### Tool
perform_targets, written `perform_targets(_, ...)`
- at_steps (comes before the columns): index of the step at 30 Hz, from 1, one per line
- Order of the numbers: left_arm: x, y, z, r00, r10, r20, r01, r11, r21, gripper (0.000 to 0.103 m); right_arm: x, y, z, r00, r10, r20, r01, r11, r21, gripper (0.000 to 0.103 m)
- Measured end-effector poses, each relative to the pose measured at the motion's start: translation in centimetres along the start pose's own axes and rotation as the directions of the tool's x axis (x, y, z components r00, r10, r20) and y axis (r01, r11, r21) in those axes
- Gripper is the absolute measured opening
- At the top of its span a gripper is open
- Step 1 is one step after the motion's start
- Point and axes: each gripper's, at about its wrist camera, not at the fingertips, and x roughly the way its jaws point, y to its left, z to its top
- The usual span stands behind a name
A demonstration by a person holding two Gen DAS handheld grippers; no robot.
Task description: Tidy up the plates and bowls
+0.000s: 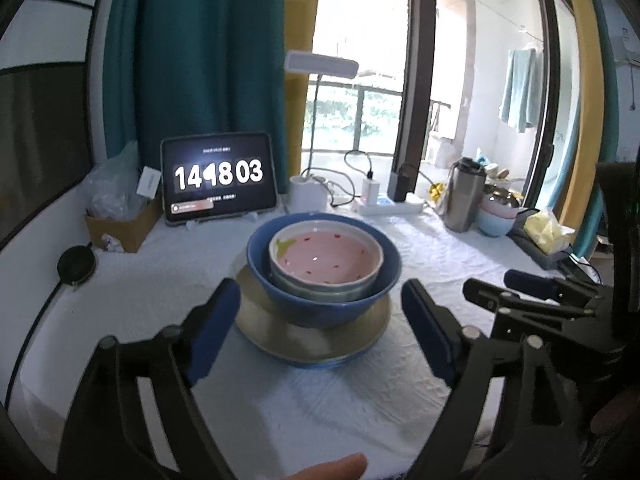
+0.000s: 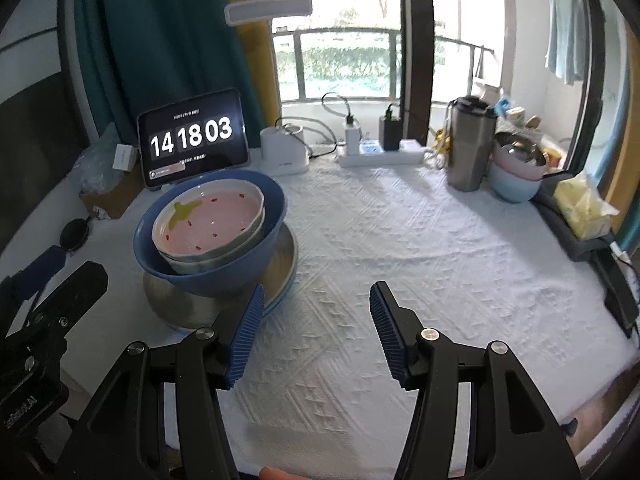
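Note:
A pink strawberry-pattern bowl (image 1: 326,260) sits nested in a pale bowl, inside a big blue bowl (image 1: 320,304), on a beige plate (image 1: 312,340) stacked on a bluish plate. My left gripper (image 1: 320,316) is open, its blue pads either side of the stack, just short of it. My right gripper (image 2: 316,316) is open and empty over the white cloth, right of the stack (image 2: 212,240); its left pad is close to the plate rim (image 2: 290,264). The right gripper also shows in the left wrist view (image 1: 520,292).
A tablet clock (image 1: 218,178), cardboard box (image 1: 120,224) and black disc (image 1: 76,264) stand back left. A lamp base, power strip (image 2: 380,152), steel tumbler (image 2: 470,144), stacked pastel bowls (image 2: 516,176) and tissue pack (image 2: 584,204) line the back and right.

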Motion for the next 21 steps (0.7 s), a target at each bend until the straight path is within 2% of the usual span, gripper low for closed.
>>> perform_targets(6, -2.7, -0.1, 0.4, 0.999, -0.009, 0.051, 0.010, 1.000, -0.019, 0.087, -2.8, -0.7, -0.2, 0.998, -0.017, 0.056, 0.018, 1.000, 0.000, 0.058)
perform_targets(12, -4.7, -0.9, 0.8, 0.995, -0.006, 0.099, 0.006, 1.000, 0.001, 0.092, -5.4, -1.6, -0.3, 0.994, -0.029, 0.106, 0.028, 1.000, 0.014, 0.058)
perform_targets(16, -6.0, -1.2, 1.0, 0.992, -0.032, 0.119, 0.032, 0.999, 0.002, 0.092, -7.4, -2.1, -0.4, 0.989, -0.042, 0.143, 0.040, 0.999, 0.016, 0.058)
perform_targets(21, -7.8, -2.0, 1.5, 0.986, -0.032, 0.167, 0.029, 0.999, 0.019, 0.093, -9.2, -2.5, -0.4, 0.983, -0.051, 0.179, 0.048, 0.999, 0.022, 0.058)
